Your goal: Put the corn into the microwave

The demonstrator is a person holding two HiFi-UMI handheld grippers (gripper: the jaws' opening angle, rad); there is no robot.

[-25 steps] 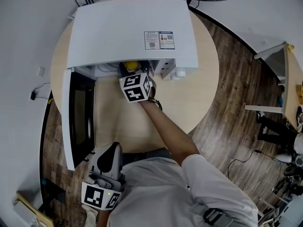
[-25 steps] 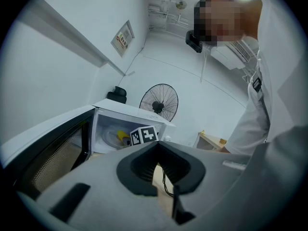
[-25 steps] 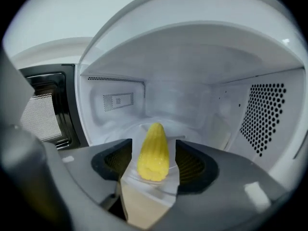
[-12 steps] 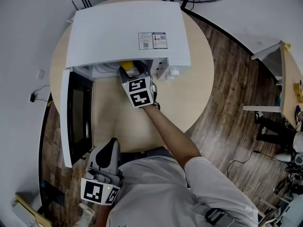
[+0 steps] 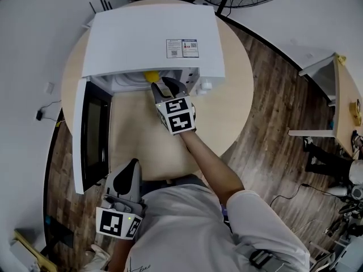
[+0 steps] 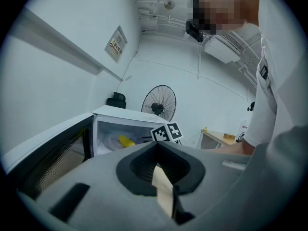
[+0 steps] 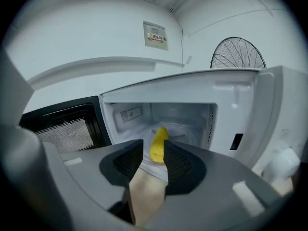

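The round pale table (image 5: 142, 135) on a dark plank floor (image 5: 272, 123) carries the white microwave (image 5: 147, 38), whose door (image 5: 93, 135) is open. The corn (image 7: 158, 143) lies inside. The right gripper (image 5: 166, 85) has empty, half-spread jaws that have just been closing. The left gripper (image 5: 131, 166) has its jaws pressed together.
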